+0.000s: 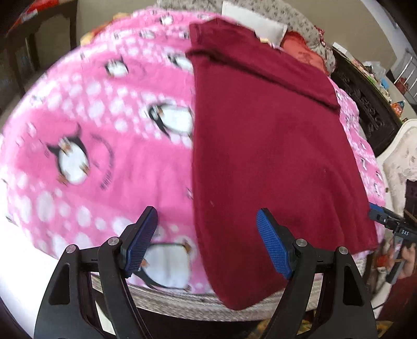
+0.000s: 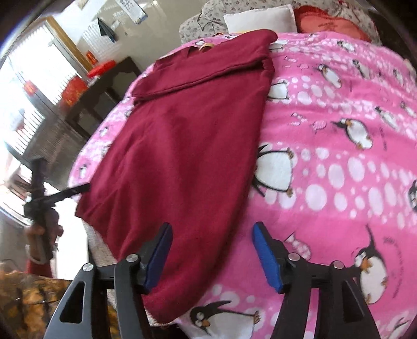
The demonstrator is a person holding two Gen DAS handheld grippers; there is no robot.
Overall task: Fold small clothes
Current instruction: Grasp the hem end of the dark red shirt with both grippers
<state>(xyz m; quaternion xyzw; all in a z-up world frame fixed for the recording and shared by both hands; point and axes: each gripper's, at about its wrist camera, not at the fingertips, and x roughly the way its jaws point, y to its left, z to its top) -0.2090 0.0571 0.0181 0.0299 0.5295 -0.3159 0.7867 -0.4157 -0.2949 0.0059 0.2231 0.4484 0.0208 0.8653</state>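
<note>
Left gripper (image 1: 207, 241) hovers with jaws spread wide and empty; the maroon garment (image 1: 265, 156) lies flat just beyond its right finger. Right gripper (image 2: 211, 254), also spread and empty, hovers above the garment's near hem. Beyond both stretches the pink penguin blanket (image 1: 104, 125).

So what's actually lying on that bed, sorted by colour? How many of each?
Dark red: 1, the garment spread flat with its upper part folded over.
Pink: 1, the penguin blanket under it.
White: 1, the pillow at the far end.
Red: 1, the cushion beside the pillow.
Total: 4
</note>
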